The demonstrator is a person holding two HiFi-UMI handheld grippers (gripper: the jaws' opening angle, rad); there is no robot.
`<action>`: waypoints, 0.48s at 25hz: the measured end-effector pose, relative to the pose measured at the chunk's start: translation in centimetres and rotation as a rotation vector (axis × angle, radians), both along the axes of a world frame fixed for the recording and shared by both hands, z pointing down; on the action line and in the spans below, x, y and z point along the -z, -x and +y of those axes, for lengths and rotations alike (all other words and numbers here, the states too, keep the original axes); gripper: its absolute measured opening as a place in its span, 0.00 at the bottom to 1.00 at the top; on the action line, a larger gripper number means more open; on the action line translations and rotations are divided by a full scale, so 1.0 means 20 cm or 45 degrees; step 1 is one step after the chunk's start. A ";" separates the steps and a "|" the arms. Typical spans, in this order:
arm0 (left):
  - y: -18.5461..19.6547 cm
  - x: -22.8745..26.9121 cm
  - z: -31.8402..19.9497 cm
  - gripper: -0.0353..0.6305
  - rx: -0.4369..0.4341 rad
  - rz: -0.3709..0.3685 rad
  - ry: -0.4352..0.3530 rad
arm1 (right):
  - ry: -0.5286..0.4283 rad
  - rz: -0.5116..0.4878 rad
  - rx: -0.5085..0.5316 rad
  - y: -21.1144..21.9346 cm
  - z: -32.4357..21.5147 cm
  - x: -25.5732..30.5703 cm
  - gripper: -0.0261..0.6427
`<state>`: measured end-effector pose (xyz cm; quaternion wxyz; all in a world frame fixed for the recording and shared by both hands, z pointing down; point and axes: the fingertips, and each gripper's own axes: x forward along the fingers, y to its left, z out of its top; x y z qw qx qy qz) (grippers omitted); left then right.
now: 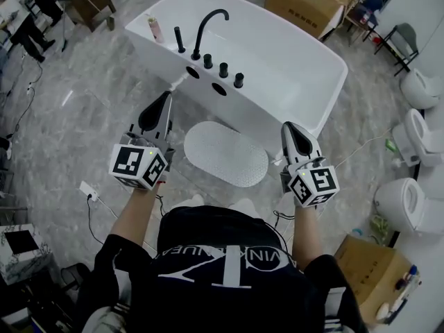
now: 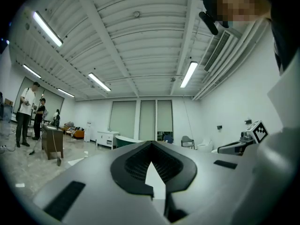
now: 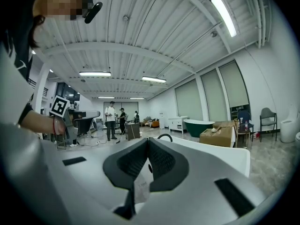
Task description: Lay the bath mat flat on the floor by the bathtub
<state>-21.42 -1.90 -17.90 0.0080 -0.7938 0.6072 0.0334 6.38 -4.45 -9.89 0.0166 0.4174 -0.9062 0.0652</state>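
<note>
The white oval bath mat (image 1: 225, 152) lies flat on the grey marble floor against the near side of the white bathtub (image 1: 312, 109). My left gripper (image 1: 167, 97) hovers to the mat's left with its jaws shut, clear of the mat. My right gripper (image 1: 287, 126) hovers at the mat's right end, also shut and not touching it. In the left gripper view the closed jaws (image 2: 151, 144) point out across the room. In the right gripper view the jaws (image 3: 148, 139) are closed too, with a thin pale slip showing in the slit low between them.
A black faucet (image 1: 208, 23) and knobs stand on the tub's rim. Cardboard boxes sit behind the tub (image 1: 305, 2) and at the lower right (image 1: 371, 269). Toilets (image 1: 413, 203) line the right side. A power strip (image 1: 89, 191) with cable lies on the left. People stand at the far left.
</note>
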 end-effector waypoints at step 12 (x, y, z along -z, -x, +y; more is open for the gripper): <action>0.05 -0.04 0.01 0.07 -0.006 -0.014 0.007 | -0.014 0.035 0.004 0.11 0.00 -0.01 0.08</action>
